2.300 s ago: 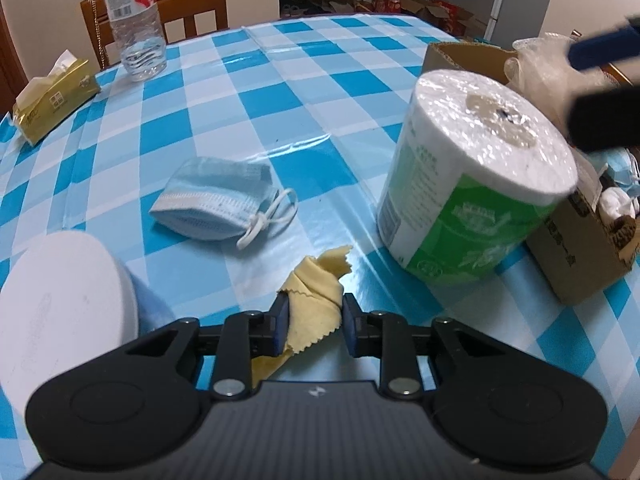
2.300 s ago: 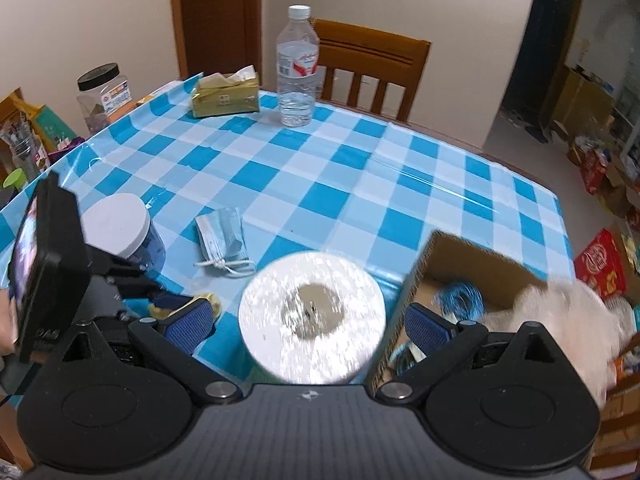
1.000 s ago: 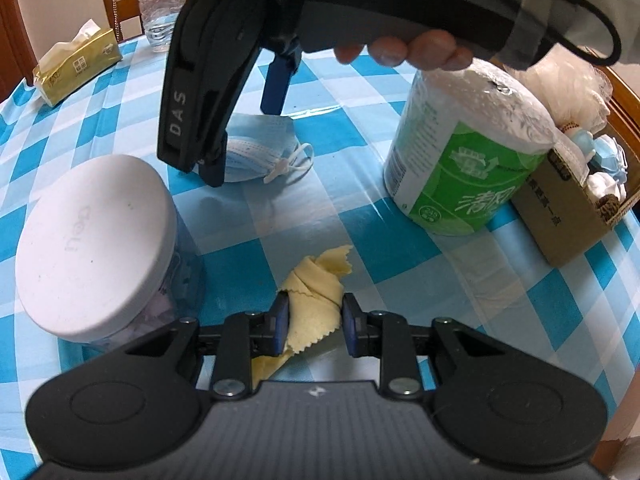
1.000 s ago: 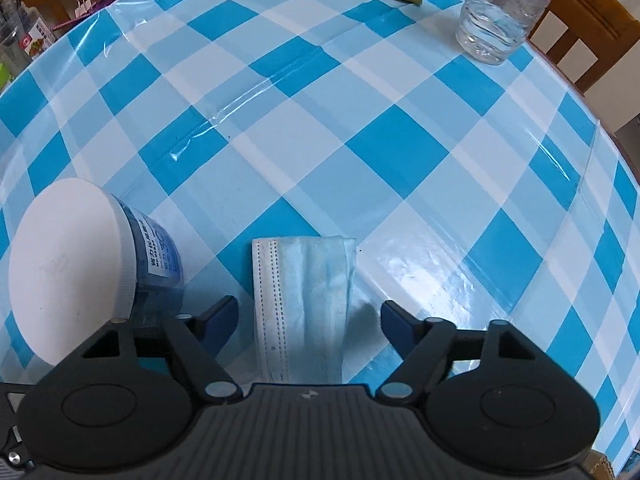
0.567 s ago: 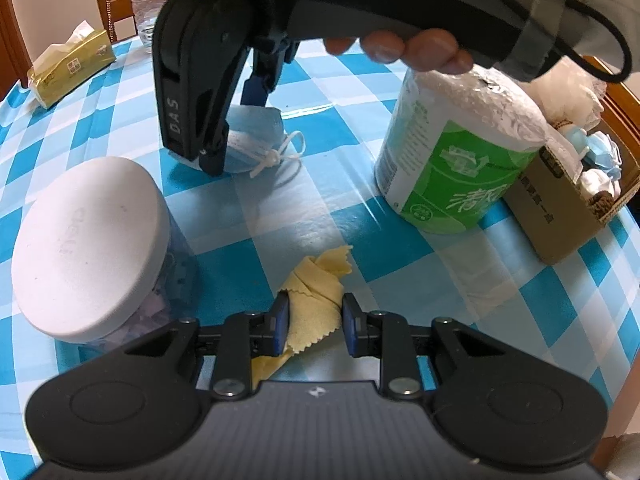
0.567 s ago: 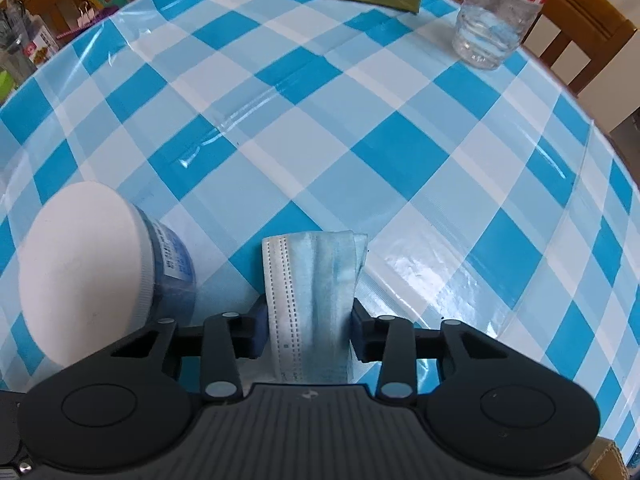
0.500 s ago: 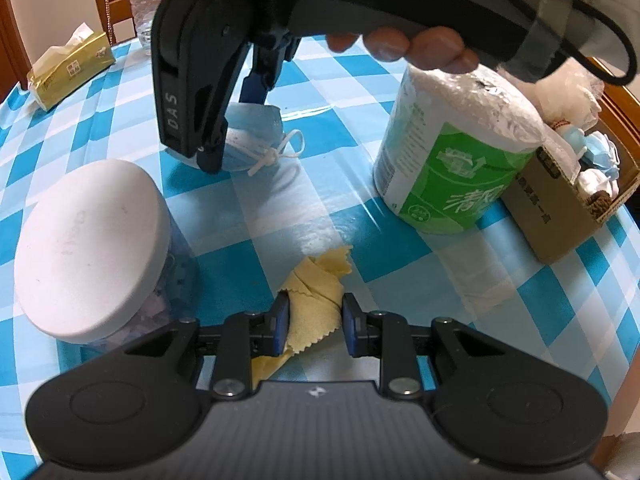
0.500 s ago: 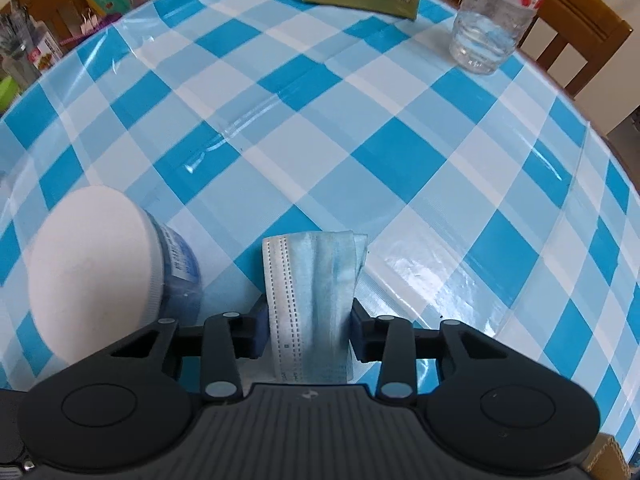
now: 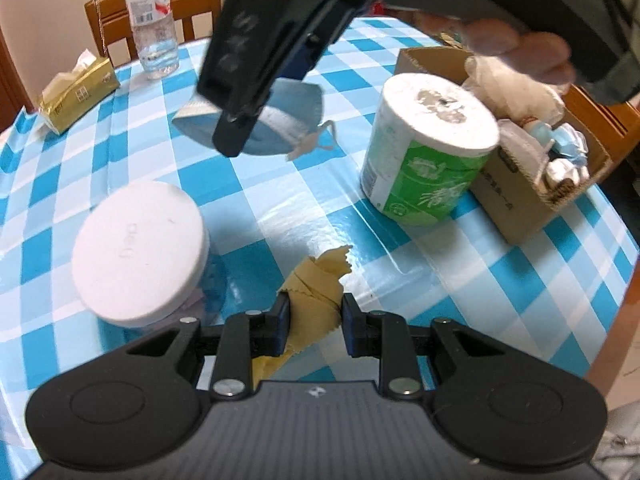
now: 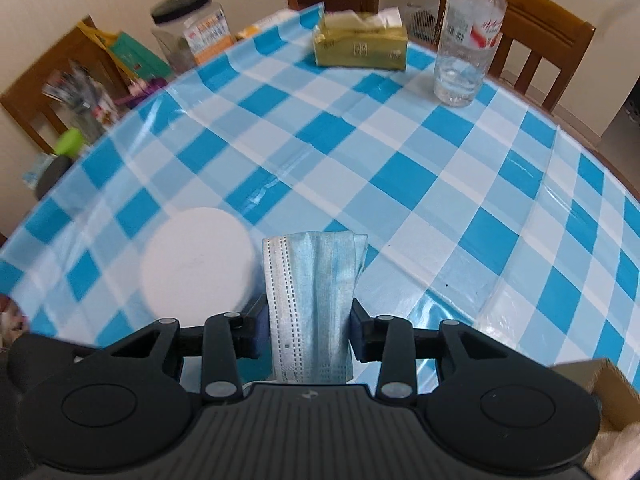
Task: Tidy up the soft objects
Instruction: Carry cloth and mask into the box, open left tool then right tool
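My left gripper (image 9: 313, 318) is shut on a crumpled yellow cloth (image 9: 316, 284), held a little above the blue checked tablecloth (image 9: 440, 260). My right gripper (image 10: 309, 330) is shut on a folded blue face mask (image 10: 314, 304) and holds it up off the table. In the left wrist view that mask (image 9: 296, 120) hangs in the air under the right gripper's black body, its ear loops dangling. A cardboard box (image 9: 516, 196) at the right holds a white fluffy item, another mask and other soft things. A wrapped toilet roll (image 9: 428, 152) stands beside the box.
A jar with a white lid (image 9: 140, 256) stands at the left, close to both grippers. A yellow tissue pack (image 10: 360, 46) and a water bottle (image 10: 466, 36) sit at the far side. Wooden chairs (image 10: 548, 36) ring the table; clutter and a dark-lidded jar (image 10: 188, 28) lie past its left edge.
The right gripper closed on the face mask and lifted it off the table. The left gripper rose slightly, taking the yellow cloth up with it.
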Tool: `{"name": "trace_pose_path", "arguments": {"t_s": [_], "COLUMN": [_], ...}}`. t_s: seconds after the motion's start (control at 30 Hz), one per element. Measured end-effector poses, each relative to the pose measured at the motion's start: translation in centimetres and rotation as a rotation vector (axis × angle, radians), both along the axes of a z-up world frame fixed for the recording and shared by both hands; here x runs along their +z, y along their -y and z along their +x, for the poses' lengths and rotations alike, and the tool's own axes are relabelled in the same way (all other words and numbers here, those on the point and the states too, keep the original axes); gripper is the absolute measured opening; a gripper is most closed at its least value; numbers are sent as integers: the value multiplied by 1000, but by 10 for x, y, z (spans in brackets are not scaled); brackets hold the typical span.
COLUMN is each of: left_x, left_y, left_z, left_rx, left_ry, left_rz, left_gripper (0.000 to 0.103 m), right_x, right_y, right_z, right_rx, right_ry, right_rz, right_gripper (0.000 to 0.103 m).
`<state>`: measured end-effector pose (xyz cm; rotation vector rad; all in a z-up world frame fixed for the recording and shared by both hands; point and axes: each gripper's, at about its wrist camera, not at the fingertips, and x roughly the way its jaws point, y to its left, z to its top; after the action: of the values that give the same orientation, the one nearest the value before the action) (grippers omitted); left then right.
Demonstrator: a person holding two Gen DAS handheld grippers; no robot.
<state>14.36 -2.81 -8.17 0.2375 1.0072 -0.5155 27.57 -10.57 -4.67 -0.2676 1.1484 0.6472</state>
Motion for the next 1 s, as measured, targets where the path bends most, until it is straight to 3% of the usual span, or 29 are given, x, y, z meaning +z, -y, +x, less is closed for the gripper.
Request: {"name": "trace_pose_path", "arguments": {"t_s": [0.23,0.47,0.73,1.0], "left_x": [24,41,53,68], "left_y": [-8,-7,25,75], "left_z": [-17,-30,-28,-13], "left_rx": [-54,-134,-283,-353], "left_ry": [2,-5,4,38], "left_rz": [4,1,-6,-55], "left_gripper": [25,25,25,25], "right_x": [37,53,53,44], "right_y": [24,58,129,197], "right_z": [-48,-106,-156,-180], "right_rx": [-49,-148,-397,-602], "right_ry": [46,66,90,134], "right_rz": [51,75,50,6], "right_gripper": [44,44,44,44]}}
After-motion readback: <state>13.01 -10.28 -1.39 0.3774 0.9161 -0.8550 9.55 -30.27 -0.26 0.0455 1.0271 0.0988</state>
